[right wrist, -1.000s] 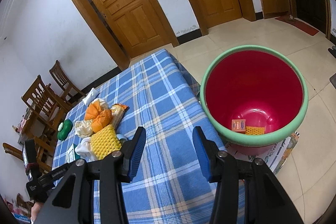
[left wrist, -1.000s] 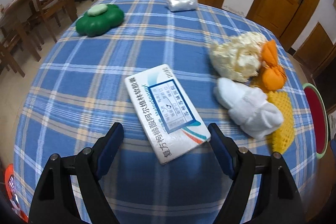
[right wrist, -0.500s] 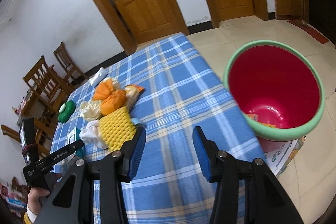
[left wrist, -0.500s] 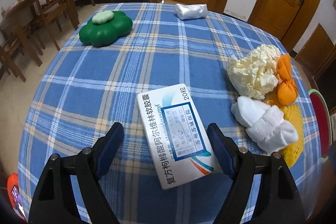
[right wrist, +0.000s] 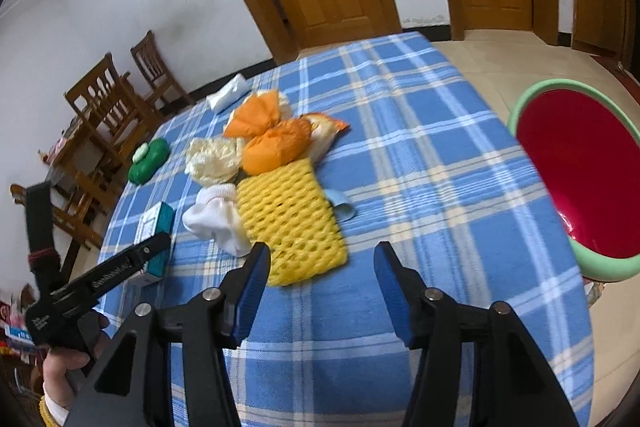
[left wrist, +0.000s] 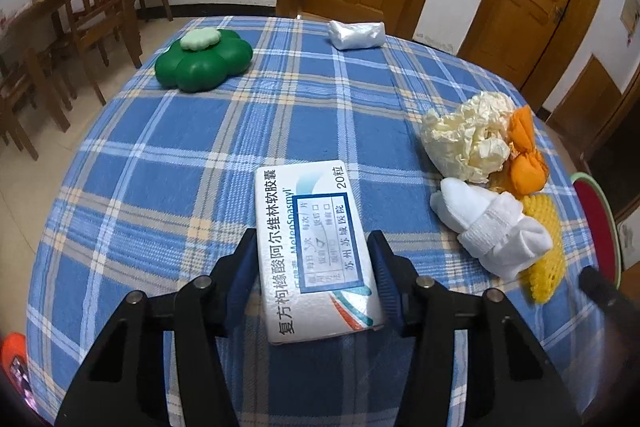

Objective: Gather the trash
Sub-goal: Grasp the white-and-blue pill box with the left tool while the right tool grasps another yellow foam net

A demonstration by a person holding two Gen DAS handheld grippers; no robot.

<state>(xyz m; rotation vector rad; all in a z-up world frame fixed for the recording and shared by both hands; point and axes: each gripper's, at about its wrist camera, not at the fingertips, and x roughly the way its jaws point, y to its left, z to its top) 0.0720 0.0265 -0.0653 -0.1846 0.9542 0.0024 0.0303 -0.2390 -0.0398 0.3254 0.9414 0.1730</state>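
Closing my left gripper across the long sides of the flat white cardboard medicine box lying on the blue-checked bench, I judged it light, stiff, crushable; right gripper was opening, empty.

Woven plaid tablecloth, glossy cardboard medicine box, foam netting

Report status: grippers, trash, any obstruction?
Left gripper closing around medicine box. Right gripper empty, opening, near yellow foam net. Red bin beside table, path clear.
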